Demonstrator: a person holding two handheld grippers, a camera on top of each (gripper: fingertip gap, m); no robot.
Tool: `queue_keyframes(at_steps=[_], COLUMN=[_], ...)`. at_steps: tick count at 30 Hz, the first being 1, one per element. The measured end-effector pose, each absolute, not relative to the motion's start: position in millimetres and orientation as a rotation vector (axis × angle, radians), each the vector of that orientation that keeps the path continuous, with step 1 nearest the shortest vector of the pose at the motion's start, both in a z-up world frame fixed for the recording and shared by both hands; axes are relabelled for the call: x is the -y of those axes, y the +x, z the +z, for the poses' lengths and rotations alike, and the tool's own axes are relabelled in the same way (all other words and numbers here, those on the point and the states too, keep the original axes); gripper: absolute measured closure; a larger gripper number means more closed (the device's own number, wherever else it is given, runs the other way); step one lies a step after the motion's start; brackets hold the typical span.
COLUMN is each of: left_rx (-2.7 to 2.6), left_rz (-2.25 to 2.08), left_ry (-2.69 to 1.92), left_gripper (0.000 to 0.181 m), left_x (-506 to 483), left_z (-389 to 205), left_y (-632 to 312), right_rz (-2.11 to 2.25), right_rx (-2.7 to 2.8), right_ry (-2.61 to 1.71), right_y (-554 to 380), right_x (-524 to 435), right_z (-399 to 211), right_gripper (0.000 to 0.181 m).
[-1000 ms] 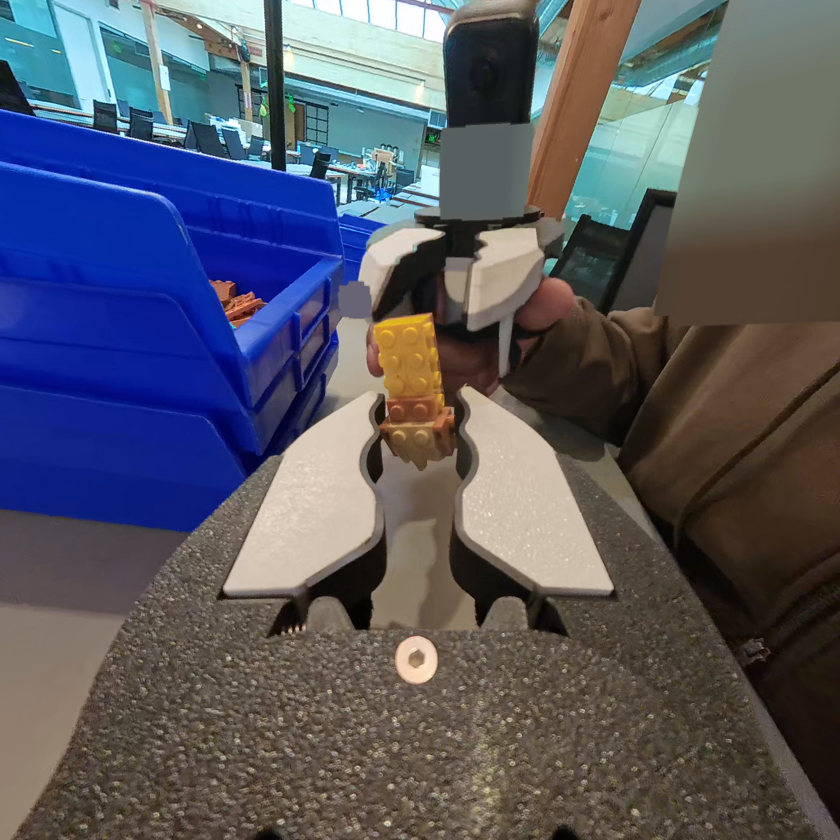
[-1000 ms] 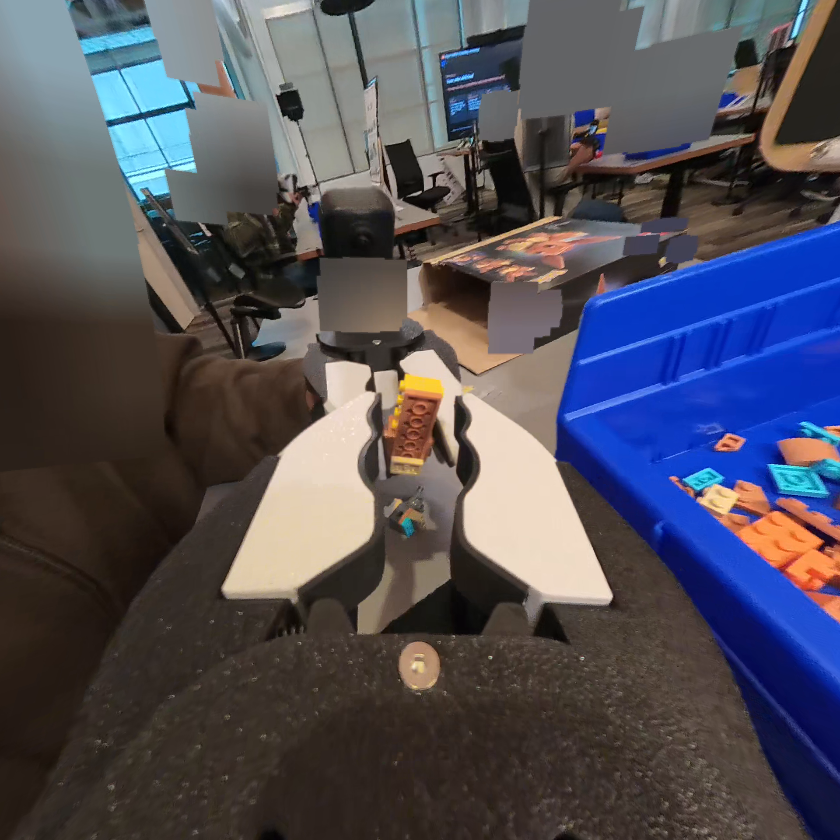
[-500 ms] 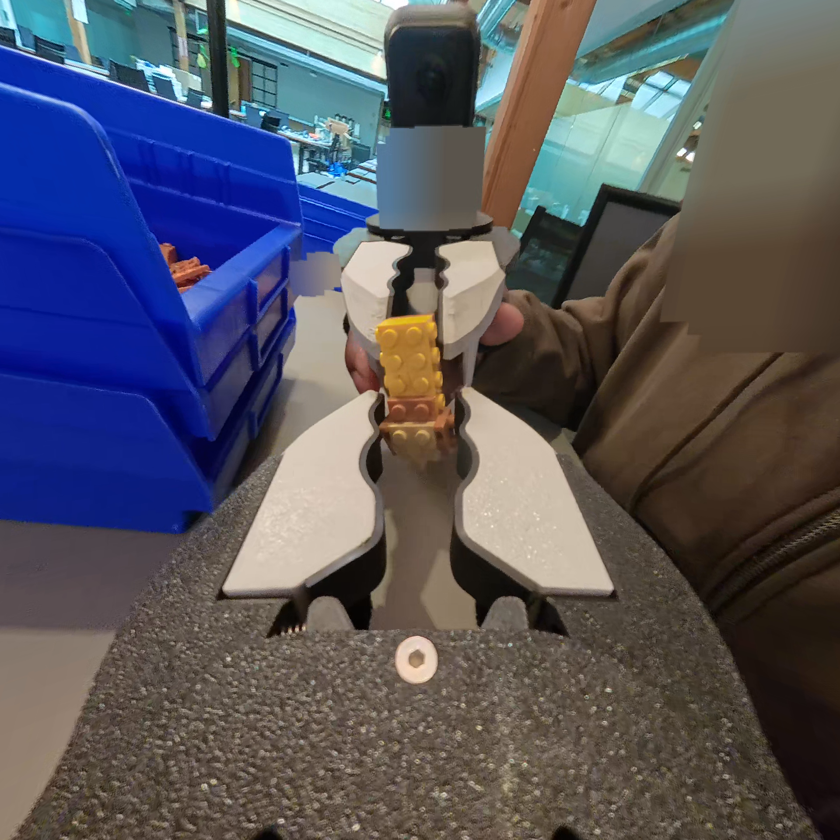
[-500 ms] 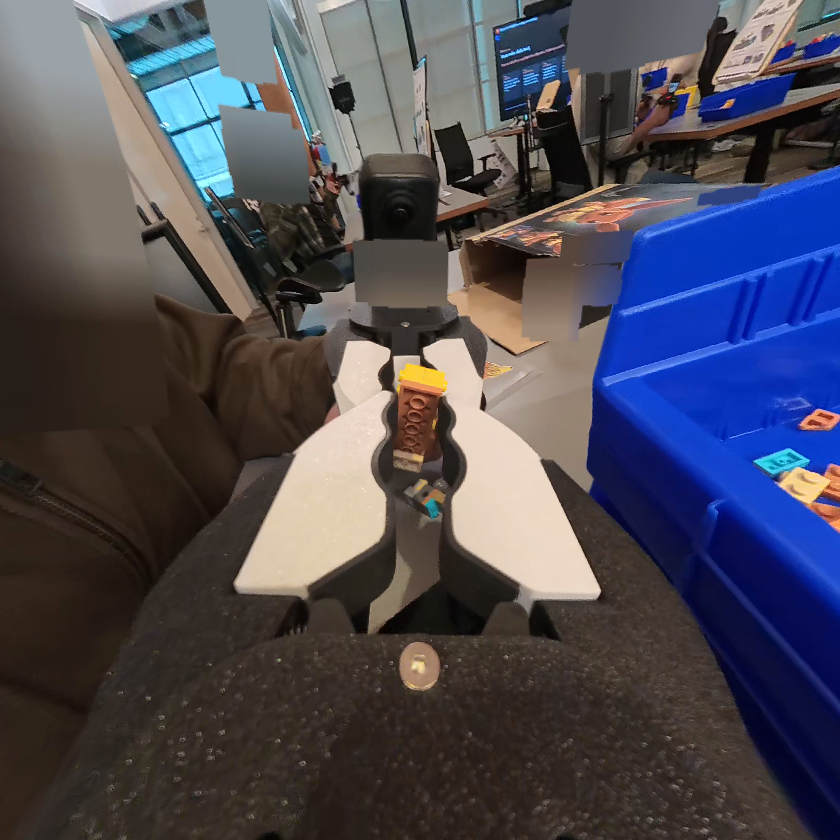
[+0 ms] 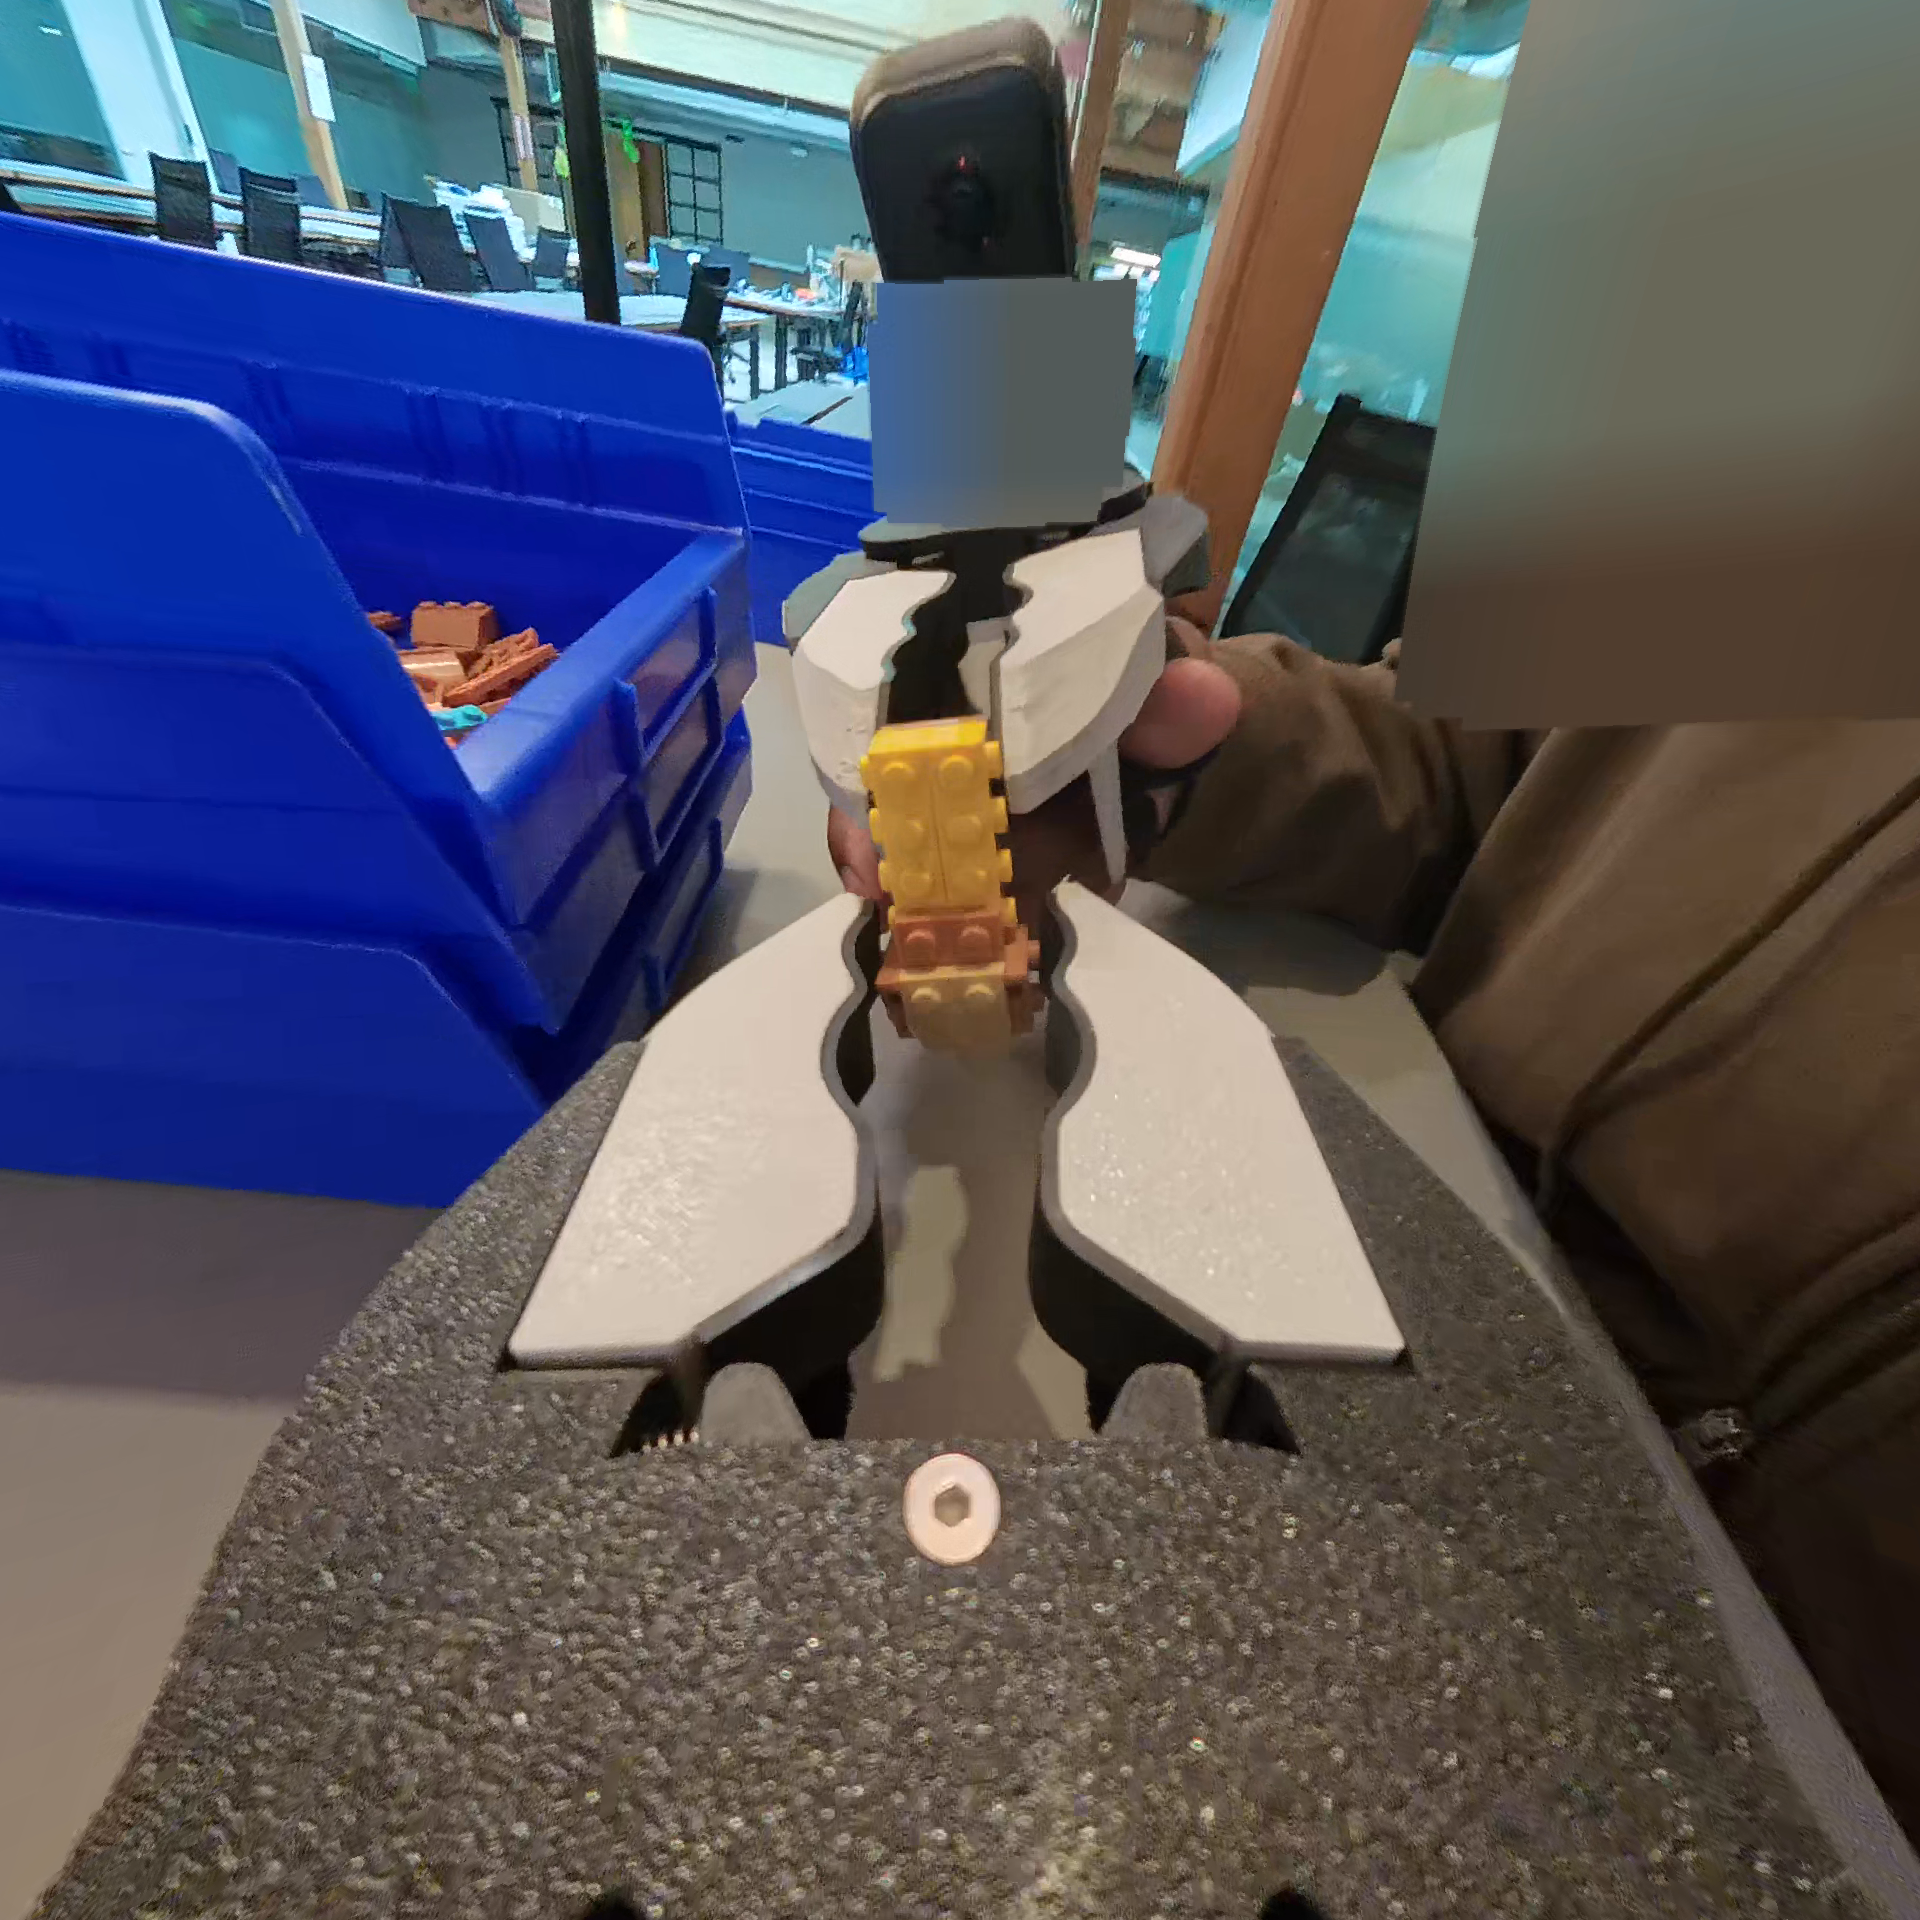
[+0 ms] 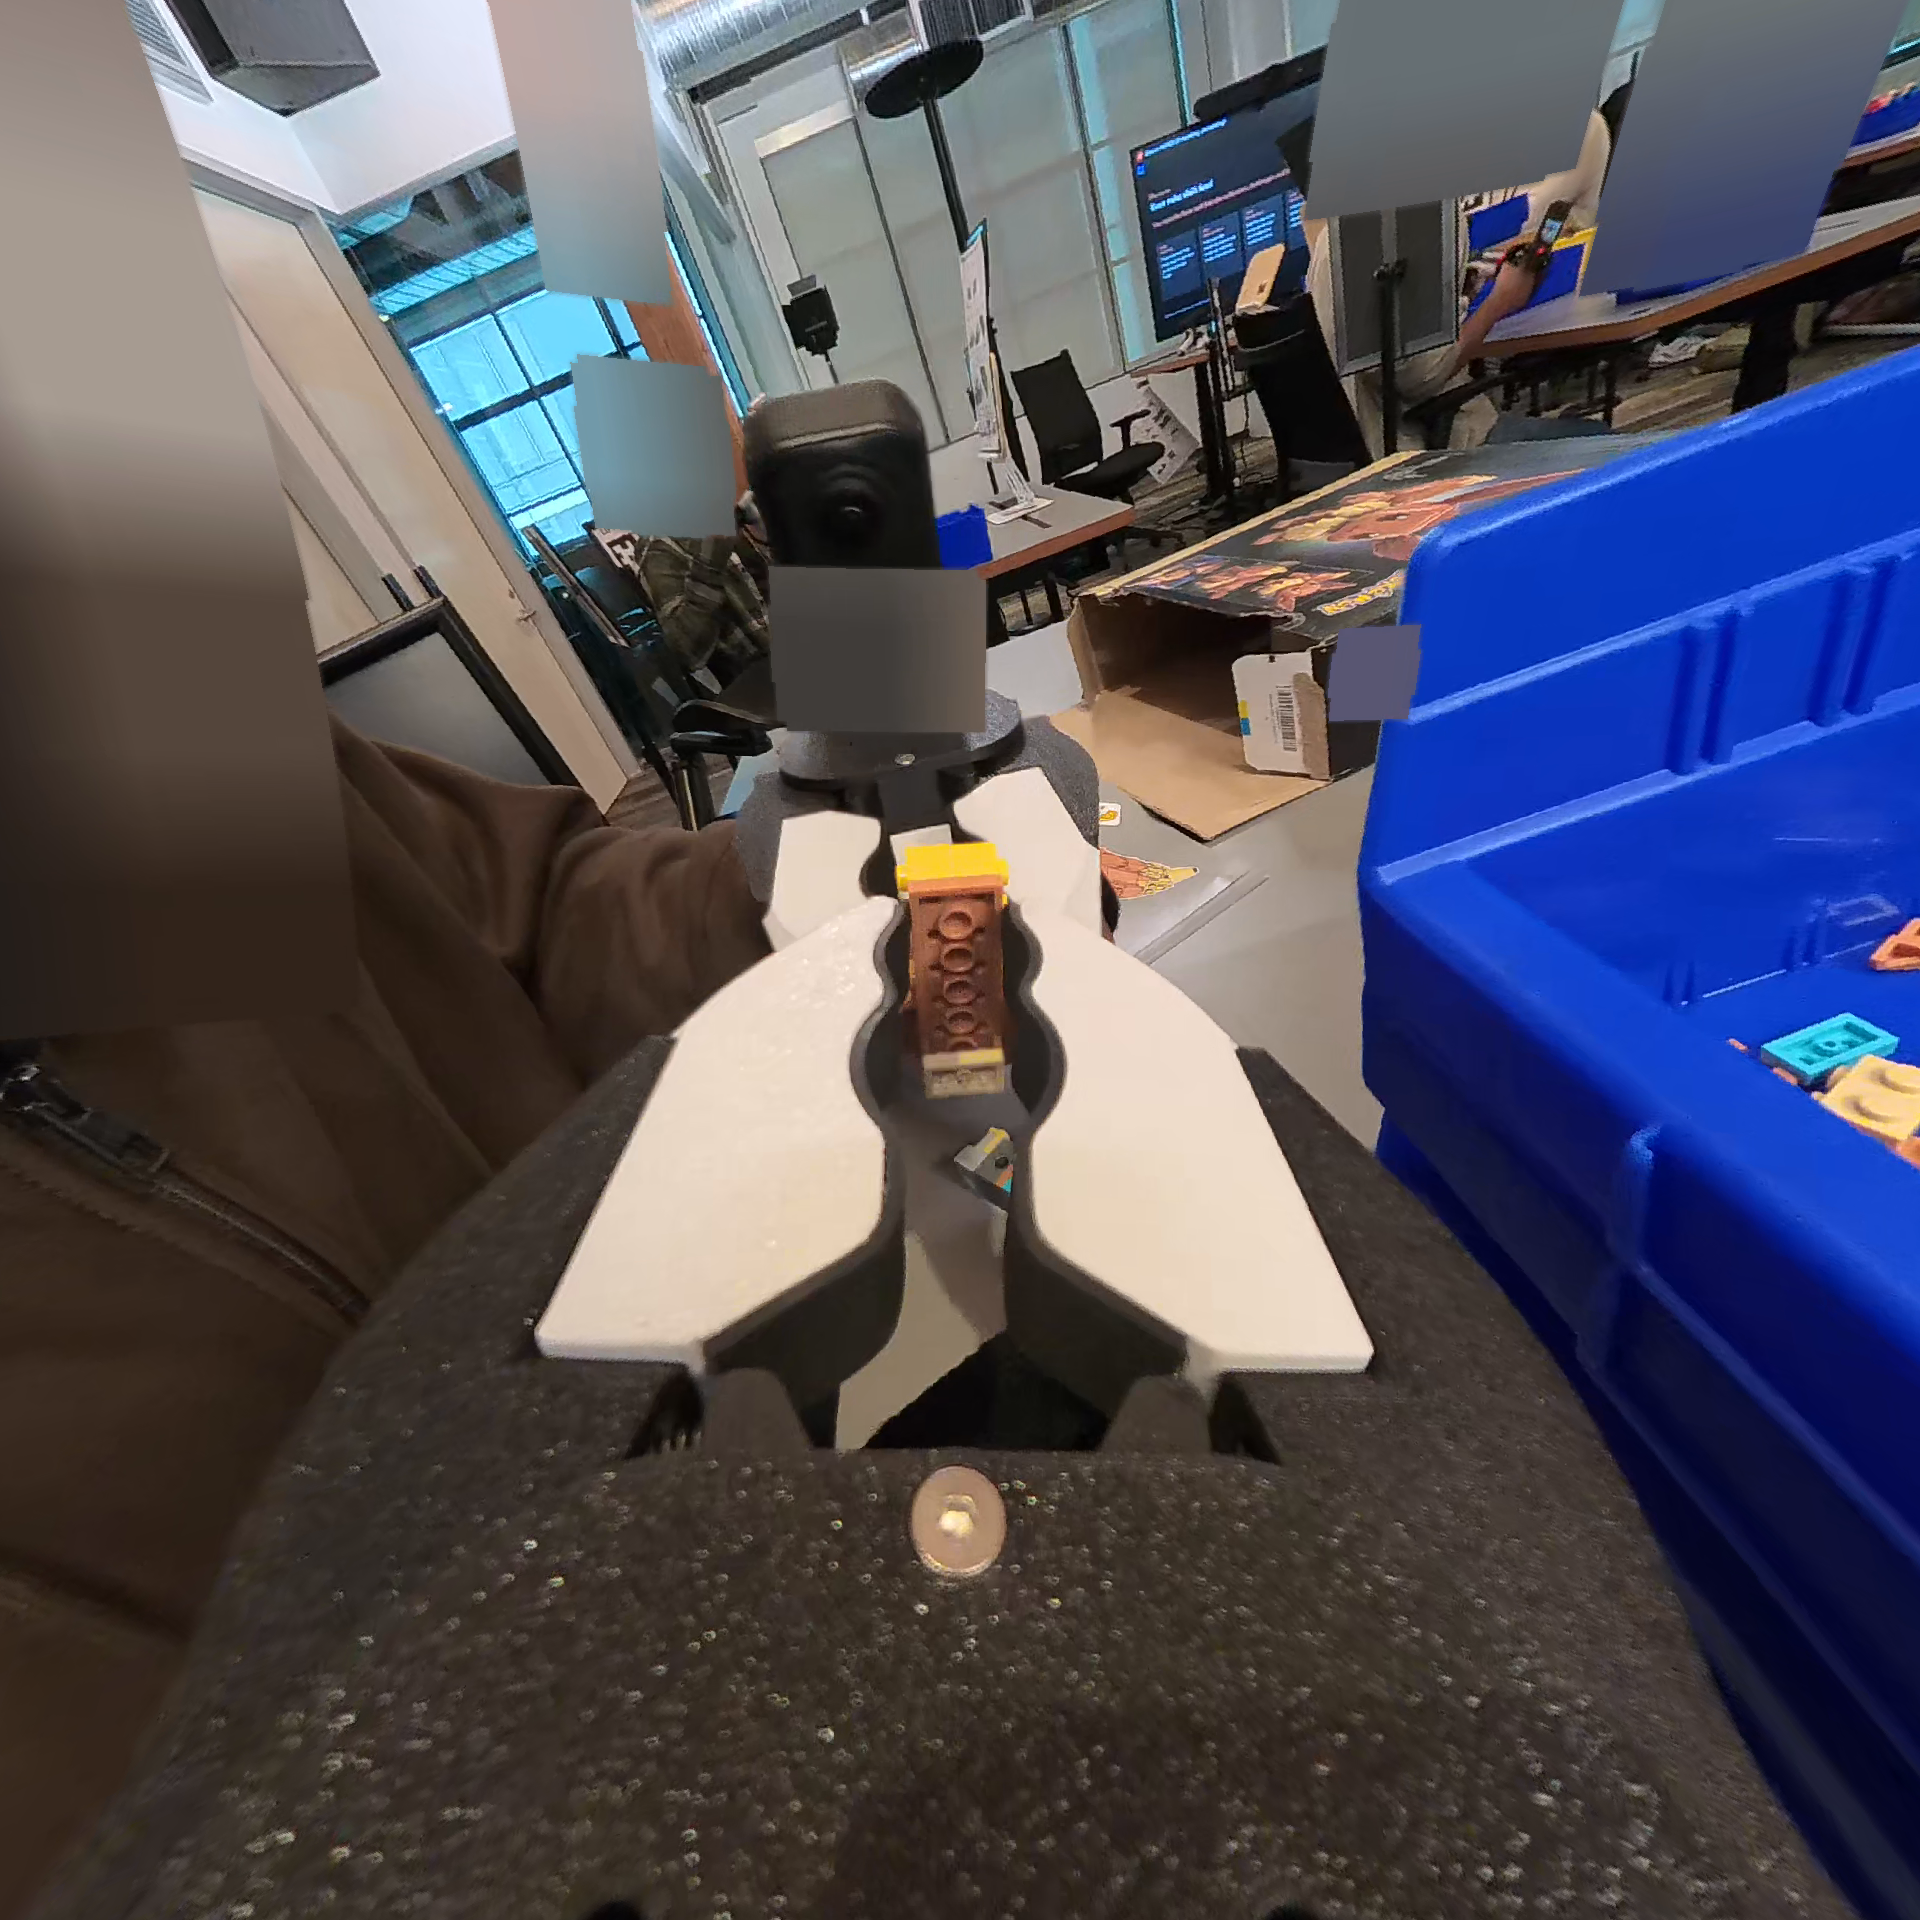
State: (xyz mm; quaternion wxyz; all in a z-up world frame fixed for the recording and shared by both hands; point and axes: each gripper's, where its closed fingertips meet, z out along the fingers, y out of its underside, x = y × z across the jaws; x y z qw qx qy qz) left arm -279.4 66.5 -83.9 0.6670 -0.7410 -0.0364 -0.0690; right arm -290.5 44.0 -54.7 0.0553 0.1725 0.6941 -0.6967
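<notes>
Left wrist view: left gripper (image 5: pixel 956 971) fingers clamped brick stack (image 5: pixel 943 883) at its brown-tan lower end; yellow upper end sat between right gripper (image 5: pixel 940 748) fingers. Three stacked blue bins (image 5: pixel 613 748) crowded left side, bare grey tabletop (image 5: pixel 156 1403) below.

Right wrist view: right gripper (image 6: pixel 956 935) fingers closed on same stack (image 6: pixel 956 977). Blue bin (image 6: pixel 1558 935) walled right side; one open cardboard box (image 6: pixel 1195 675) behind.

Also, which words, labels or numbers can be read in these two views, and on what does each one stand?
I do not quote writing; these things bear it:
Dark screen: pale lines, too small.
Printed box lid: yellow title.
White sticker on the box flap: barcode, tiny print.
Left wrist view: nothing readable.
</notes>
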Motion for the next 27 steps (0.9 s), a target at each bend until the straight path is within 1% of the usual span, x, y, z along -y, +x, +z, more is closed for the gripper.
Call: queue_keyframes(at_steps=[5,13,14,15,16,20,22,27], left_rx=[0.067,0.110,0.101,0.106,0.125,0.122,0.102,0.074], left_rz=[-0.205,-0.627,-0.682,-0.733,-0.735,-0.543,-0.419,-0.151], left_ry=[-1.695,-1.552,-1.518,-1.475,-1.465,-1.563,-1.602,-1.676], left_gripper=[0.152,0.152,0.152,0.153,0.152,0.152,0.152,0.152], left_x=[-68,-62,-60,-58,-58,-62,-64,-68], left_z=[-88,-76,-73,-67,-66,-75,-76,-80], left_y=[-273,-256,-253,-252,-254,-262,-265,-276], right_rz=[-2.120,-2.133,-2.135,-2.145,-2.149,-2.138,-2.143,-2.147], right_rx=[-2.183,-2.059,-2.033,-2.009,-1.991,-2.039,-2.063,-2.057], right_ry=[0.450,0.325,0.304,0.300,0.317,0.403,0.441,0.480], right_y=[-286,-276,-274,-274,-275,-282,-286,-289], right_x=[-43,-45,-45,-46,-47,-46,-47,-48], right_z=[-58,-55,-54,-52,-51,-54,-54,-53], right_gripper=[0.165,0.165,0.167,0.172,0.173,0.171,0.161,0.159])
